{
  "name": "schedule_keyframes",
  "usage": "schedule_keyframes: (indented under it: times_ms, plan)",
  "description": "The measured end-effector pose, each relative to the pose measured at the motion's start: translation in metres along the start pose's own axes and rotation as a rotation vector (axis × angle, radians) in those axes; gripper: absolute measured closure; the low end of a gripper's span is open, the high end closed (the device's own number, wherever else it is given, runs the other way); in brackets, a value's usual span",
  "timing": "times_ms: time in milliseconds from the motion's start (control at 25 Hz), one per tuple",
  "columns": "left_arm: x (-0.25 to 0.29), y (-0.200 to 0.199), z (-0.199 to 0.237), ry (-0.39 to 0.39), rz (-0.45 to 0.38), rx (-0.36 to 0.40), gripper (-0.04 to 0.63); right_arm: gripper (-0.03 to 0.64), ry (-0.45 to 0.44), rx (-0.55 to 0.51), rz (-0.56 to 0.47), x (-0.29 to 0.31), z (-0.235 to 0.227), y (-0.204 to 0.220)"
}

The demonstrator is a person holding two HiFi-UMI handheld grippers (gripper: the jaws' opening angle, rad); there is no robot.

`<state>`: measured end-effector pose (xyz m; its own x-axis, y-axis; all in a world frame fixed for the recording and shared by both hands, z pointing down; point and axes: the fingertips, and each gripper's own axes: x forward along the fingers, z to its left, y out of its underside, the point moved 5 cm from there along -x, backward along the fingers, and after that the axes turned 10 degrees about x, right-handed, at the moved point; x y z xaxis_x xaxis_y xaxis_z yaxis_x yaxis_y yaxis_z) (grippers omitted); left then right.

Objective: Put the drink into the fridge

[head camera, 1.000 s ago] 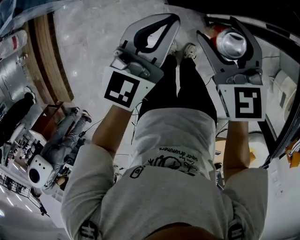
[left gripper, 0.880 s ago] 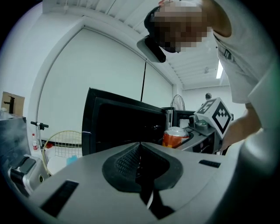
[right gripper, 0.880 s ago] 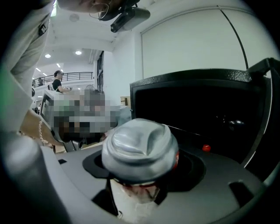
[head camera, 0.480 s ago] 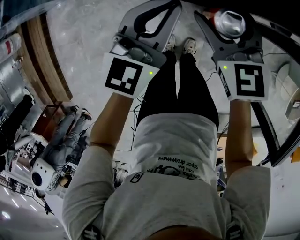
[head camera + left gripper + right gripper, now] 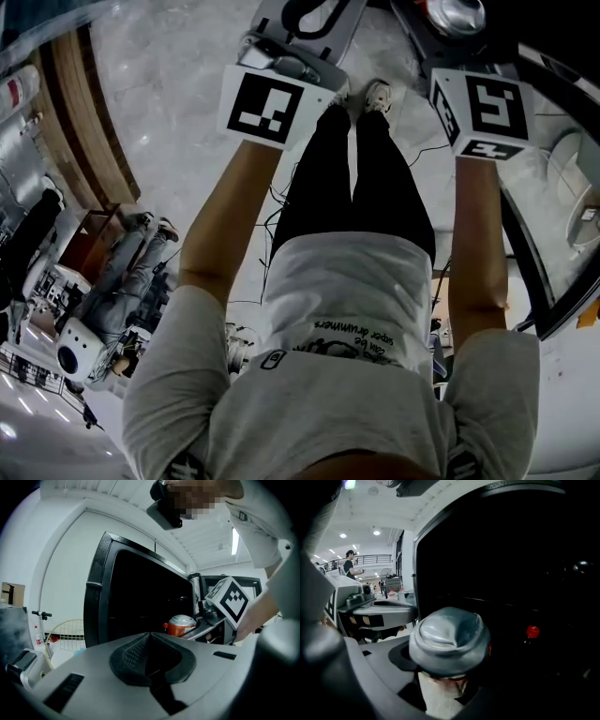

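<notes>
The drink (image 5: 450, 639), a cup with a crinkled silver foil lid, sits between the jaws of my right gripper (image 5: 440, 691), which is shut on it. It is at the mouth of the dark fridge (image 5: 525, 564). In the head view the drink (image 5: 457, 13) shows at the top edge above the right marker cube (image 5: 483, 111). The left gripper view shows the drink (image 5: 181, 624) in front of the black fridge opening (image 5: 140, 597). My left gripper (image 5: 151, 660) is shut with nothing in it, and is level with the right one, to its left (image 5: 314, 9).
A small red-capped thing (image 5: 533, 631) shows inside the fridge. The person's legs and shoes (image 5: 375, 94) are below the grippers. A person sits on the floor at left (image 5: 131, 262), near a white device (image 5: 75, 342) and a wooden ledge (image 5: 84, 112).
Both grippers have moved forward, toward the top edge of the head view. The drink has travelled with the right gripper toward the fridge opening.
</notes>
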<state>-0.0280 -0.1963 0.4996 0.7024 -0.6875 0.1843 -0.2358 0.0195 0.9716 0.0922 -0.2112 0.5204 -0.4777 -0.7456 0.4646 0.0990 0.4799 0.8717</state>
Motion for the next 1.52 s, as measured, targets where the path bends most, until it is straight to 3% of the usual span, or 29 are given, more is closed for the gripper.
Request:
schedule_keyframes:
  times_ms: [240, 520, 680, 1080, 1520]
  plan:
    - [0.021, 0.010, 0.009, -0.015, -0.020, 0.009, 0.574, 0.279, 0.031, 0.005, -0.002, 0.030, -0.019, 0.002]
    - [0.046, 0.021, 0.011, -0.046, 0.012, 0.005, 0.574, 0.279, 0.059, -0.002, -0.009, 0.059, -0.044, 0.007]
    - [0.062, 0.021, 0.011, -0.046, -0.020, 0.001, 0.574, 0.279, 0.059, 0.002, -0.001, 0.073, -0.054, 0.008]
    - [0.076, 0.045, 0.012, -0.074, 0.069, -0.047, 0.575, 0.279, 0.076, 0.009, 0.004, 0.105, -0.069, 0.014]
    - [0.087, 0.049, 0.012, -0.076, 0.076, -0.042, 0.575, 0.279, 0.066, 0.042, -0.004, 0.124, -0.085, 0.020]
